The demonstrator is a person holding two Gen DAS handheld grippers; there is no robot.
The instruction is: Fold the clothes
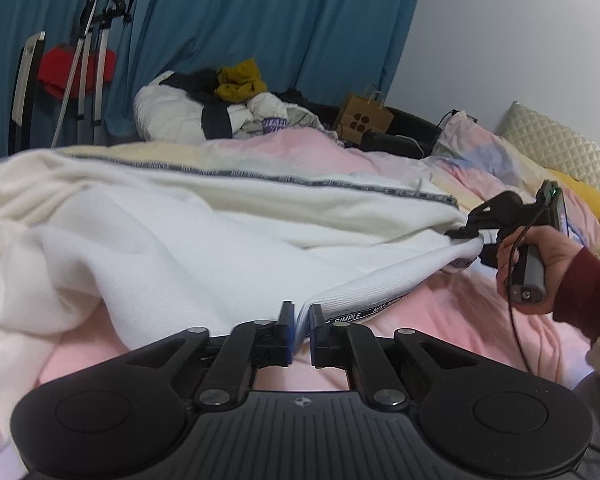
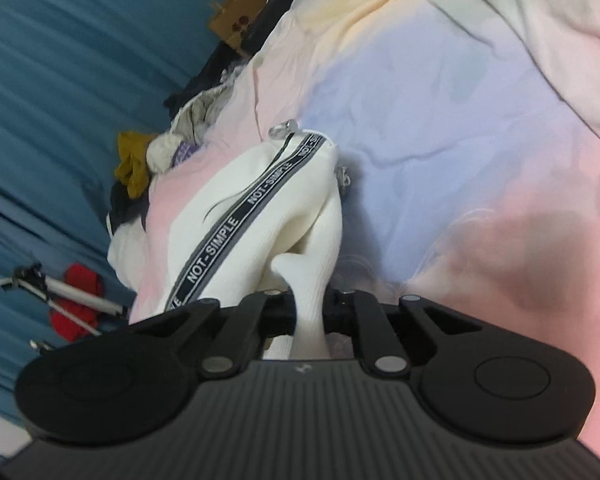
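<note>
A white garment [image 1: 188,240] with a black "NOT-SIMPLE" tape trim lies spread over the pastel bedcover [image 1: 440,320]. Its ribbed hem is stretched between the two grippers. My left gripper [image 1: 302,320] is shut on one end of the hem, which shows as a thin white fold between the blue pads. My right gripper [image 1: 466,236], held by a hand in a dark red sleeve [image 1: 580,292], pinches the other end. In the right wrist view the right gripper [image 2: 308,304] is shut on a bunched strip of the garment [image 2: 260,200], with the trim running up to the left.
A heap of other clothes [image 1: 228,108] sits at the far side of the bed, with a brown paper bag [image 1: 364,118] beside it. A quilted cream pillow [image 1: 560,148] and a yellow item lie at the right. Blue curtains [image 1: 260,20] and a stand with a red cloth [image 1: 72,72] are behind.
</note>
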